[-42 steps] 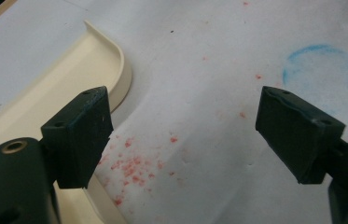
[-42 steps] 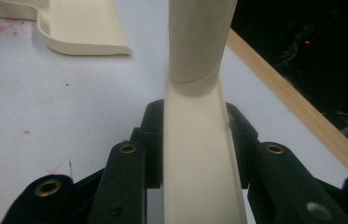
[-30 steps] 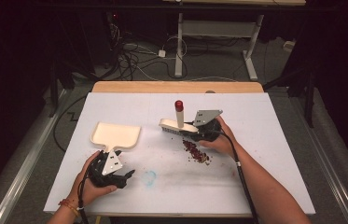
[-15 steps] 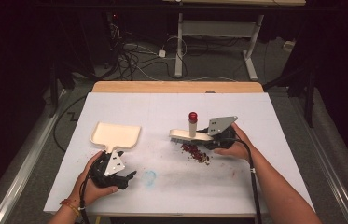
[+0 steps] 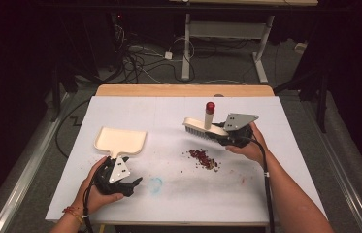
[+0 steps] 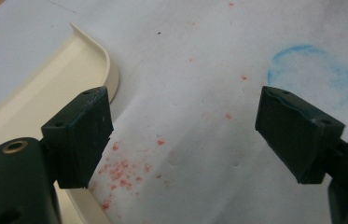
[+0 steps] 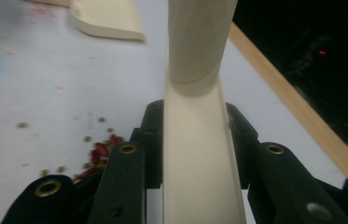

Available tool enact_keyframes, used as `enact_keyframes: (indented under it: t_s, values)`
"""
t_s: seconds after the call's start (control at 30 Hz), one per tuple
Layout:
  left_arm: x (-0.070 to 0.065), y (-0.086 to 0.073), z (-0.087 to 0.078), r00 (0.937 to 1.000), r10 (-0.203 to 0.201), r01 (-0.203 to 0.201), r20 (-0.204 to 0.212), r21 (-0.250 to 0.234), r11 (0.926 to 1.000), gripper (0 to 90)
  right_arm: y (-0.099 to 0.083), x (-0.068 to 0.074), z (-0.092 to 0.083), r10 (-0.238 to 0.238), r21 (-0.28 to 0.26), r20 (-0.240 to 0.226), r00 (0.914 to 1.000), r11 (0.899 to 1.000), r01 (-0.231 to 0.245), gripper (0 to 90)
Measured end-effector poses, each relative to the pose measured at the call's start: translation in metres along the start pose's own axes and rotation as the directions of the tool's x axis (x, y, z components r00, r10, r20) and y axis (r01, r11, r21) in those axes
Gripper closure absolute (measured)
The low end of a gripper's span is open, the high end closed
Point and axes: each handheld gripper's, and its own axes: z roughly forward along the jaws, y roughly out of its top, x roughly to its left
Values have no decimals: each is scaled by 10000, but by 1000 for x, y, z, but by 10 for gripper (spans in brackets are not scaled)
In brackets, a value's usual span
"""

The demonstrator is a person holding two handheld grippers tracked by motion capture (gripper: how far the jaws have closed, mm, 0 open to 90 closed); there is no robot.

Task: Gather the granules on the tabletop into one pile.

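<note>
A cream plastic brush, flat-backed with pale bristles and a round upright handle capped in red, is clamped in the right gripper, whose jaws press on the brush's flat back. It hangs just above the white paper-covered surface, beside a small heap of dark red beans and scattered crumbs. The left gripper rests on the surface, jaws wide apart with nothing between them, just beside the handle of a cream, smooth-walled dustpan. A faint blue ring marks the paper. No writing is legible.
</note>
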Motion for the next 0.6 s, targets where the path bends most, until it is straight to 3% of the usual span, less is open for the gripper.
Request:
enact_keyframes:
  t_s: [0.13,0.2,0.4,0.6]
  values:
    - [0,0,0,10000,-27,27,12,-42,10000,184,-5,0,14,-69,770,746,9972,9970,11,675]
    - [0,-1,0,10000,-36,36,17,-42,10000,184,-9,2,19,-127,983,636,9979,9951,64,675]
    - [-1,0,-1,10000,-70,70,50,-16,10000,184,-11,20,24,-491,777,-229,9985,9957,507,672]
    - [-2,0,-1,10000,-43,43,40,2,10000,184,-20,37,11,-718,383,-856,9937,9964,753,667]
